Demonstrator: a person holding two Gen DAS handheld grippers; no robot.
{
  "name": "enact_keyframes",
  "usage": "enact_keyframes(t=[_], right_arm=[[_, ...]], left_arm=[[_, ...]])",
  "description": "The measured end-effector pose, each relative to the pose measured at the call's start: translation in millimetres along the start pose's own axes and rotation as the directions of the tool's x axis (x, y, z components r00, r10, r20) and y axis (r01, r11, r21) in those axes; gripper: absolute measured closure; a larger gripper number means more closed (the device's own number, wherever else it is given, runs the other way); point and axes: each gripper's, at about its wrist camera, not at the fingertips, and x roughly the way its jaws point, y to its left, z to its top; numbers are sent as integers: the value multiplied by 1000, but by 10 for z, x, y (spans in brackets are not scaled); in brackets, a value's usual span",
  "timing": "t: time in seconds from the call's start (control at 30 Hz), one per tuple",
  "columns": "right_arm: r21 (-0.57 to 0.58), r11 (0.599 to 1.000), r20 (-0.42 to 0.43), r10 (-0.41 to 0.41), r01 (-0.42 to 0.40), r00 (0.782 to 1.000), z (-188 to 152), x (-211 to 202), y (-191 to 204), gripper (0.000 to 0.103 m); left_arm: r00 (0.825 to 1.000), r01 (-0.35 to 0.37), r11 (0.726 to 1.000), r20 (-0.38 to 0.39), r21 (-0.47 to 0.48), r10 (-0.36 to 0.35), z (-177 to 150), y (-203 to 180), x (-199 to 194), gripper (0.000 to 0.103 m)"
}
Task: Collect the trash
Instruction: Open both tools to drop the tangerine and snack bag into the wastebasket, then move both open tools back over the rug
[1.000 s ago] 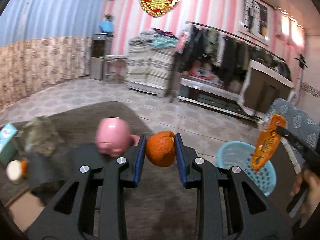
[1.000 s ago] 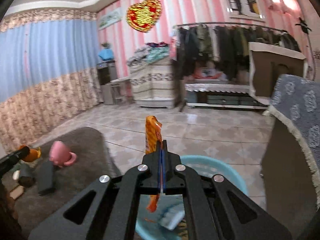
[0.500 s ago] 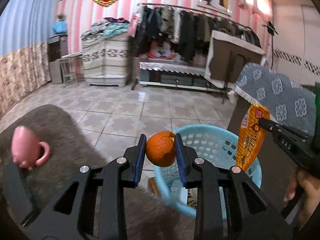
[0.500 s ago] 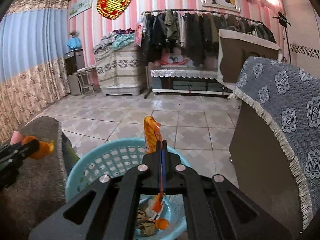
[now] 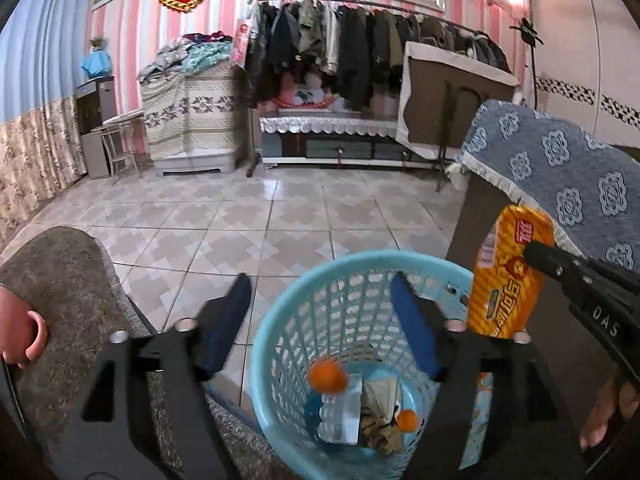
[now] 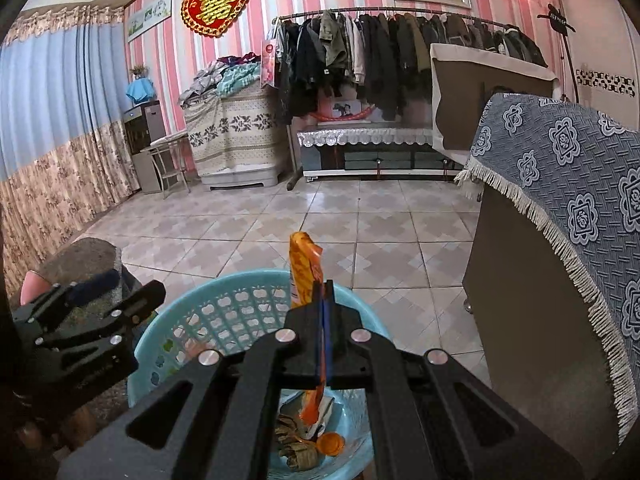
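Note:
My left gripper (image 5: 320, 292) hangs over the light blue basket (image 5: 360, 260), its jaws opening with nothing between the blue pads. An orange (image 5: 326, 376) is inside the basket, above a clear plastic bottle (image 5: 340, 412), crumpled wrappers and a smaller orange piece (image 5: 408, 418). My right gripper (image 6: 322, 292) is shut on an orange snack wrapper (image 6: 306, 272) above the basket's (image 6: 224, 284) right side. In the left wrist view, that right gripper (image 5: 534, 250) and the snack wrapper (image 5: 508, 272) show at the right. The left gripper (image 6: 100, 312) appears at the left of the right wrist view.
A grey rug-covered surface (image 5: 60, 280) lies left of the basket, with a pink mug (image 5: 20, 332) at its edge. A cabinet under a blue patterned cloth (image 5: 560, 184) stands close on the right. Tiled floor (image 5: 280, 220) stretches to a clothes rack (image 5: 360, 48).
My left gripper swung right from over the rug to above the basket, opened, and the orange dropped in. The right gripper sank slightly over the basket, still gripping the wrapper.

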Motion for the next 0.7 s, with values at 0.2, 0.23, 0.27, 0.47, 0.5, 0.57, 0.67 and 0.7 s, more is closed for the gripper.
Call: enact_keyframes(t=[0.2, 0.23, 0.27, 0.47, 0.5, 0.57, 0.67, 0.7], right_arm=[[7, 1000, 0, 4, -4, 1000, -16, 30, 7, 103], [6, 1000, 0, 5, -5, 1000, -20, 35, 3, 103], [5, 1000, 1, 8, -8, 1000, -23, 44, 24, 102], [-18, 1000, 6, -9, 9, 1000, -26, 72, 186, 101], [-21, 1000, 3, -15, 15, 1000, -26, 77, 205, 100], [-24, 1000, -23, -20, 20, 1000, -38, 116, 237, 80], [-30, 999, -5, -38, 37, 999, -76, 74, 291, 35], [-38, 998, -7, -43, 42, 999, -74, 74, 302, 35]], left_arm=[[997, -73, 997, 33, -15, 74, 26, 150, -165, 11], [995, -85, 996, 41, -14, 85, 33, 182, -215, 10], [994, -95, 995, 50, -15, 95, 37, 219, -277, 8], [984, -153, 988, 85, -30, 155, 38, 463, -569, 5], [983, -160, 986, 88, -42, 163, 34, 515, -624, 6], [981, -165, 984, 95, -63, 171, 22, 602, -716, 5], [976, -177, 978, 107, -110, 189, -17, 754, -882, 5], [977, -171, 977, 107, -125, 185, -27, 797, -923, 5]])
